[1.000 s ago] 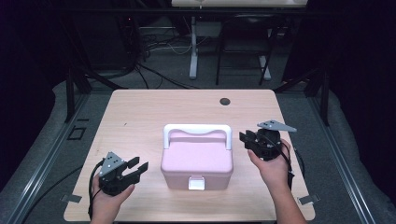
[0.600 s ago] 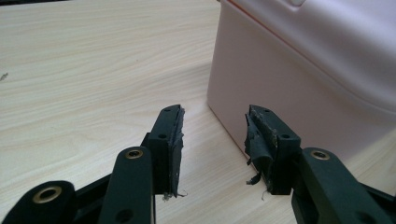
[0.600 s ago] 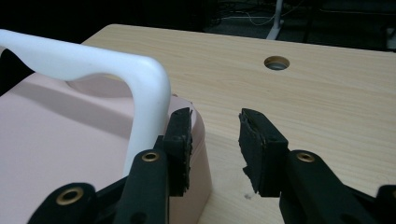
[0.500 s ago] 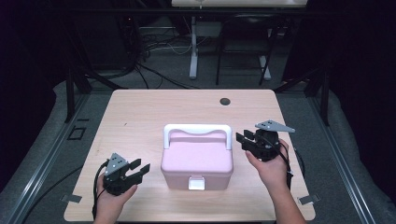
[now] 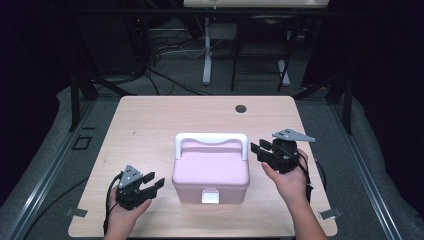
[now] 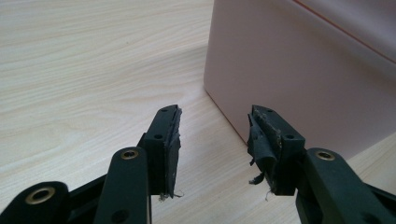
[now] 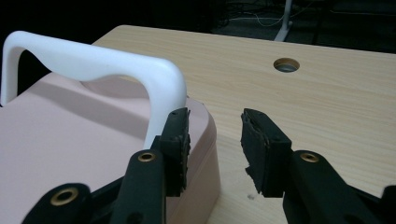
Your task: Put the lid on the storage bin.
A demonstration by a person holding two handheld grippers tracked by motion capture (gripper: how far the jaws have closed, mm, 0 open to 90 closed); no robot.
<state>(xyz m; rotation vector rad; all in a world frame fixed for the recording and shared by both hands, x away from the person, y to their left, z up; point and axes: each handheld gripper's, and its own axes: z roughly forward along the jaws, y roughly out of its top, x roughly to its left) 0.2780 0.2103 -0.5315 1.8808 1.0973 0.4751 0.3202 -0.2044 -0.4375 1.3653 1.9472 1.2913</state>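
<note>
Resting low at the near left of the table (image 5: 150, 125), left gripper (image 5: 150, 184), gripped by the left hand (image 5: 125, 212), with a cable (image 5: 107, 210) looping back toward the table's near edge. Jaws parted with a clear gap, nothing between them; worn, frayed pads (image 6: 173, 140) facing each other over bare wood. Straight ahead of and slightly right of those jaws, near but not touching, the lower corner of one pink box (image 6: 299, 70).

Counted on the tabletop: one box (image 5: 212, 172), two grippers, two hands, one round hole (image 5: 241, 108).

Just beyond the left gripper's tips, toward the middle of the table, that box: closed lid, one white handle (image 5: 212, 140) standing upright across its far side, one white latch (image 5: 210, 196) on the near face.

At the box's far side from the left gripper, right gripper (image 5: 257, 150), held by the right hand (image 5: 287, 177), carrying one grey three-cornered plate (image 5: 292, 135) on top. Jaws apart here too, a plain gap between the two black pads, nothing held. From its own camera, left jaw tip just in front of the handle's (image 7: 93, 63) nearest upright and over the rounded lid corner (image 7: 205, 126); whether touching, cannot tell. Right jaw over bare table beside the box.

Farther ahead of the right gripper's jaws, well apart, the round hole (image 7: 286, 64) near the table's far edge.
</note>
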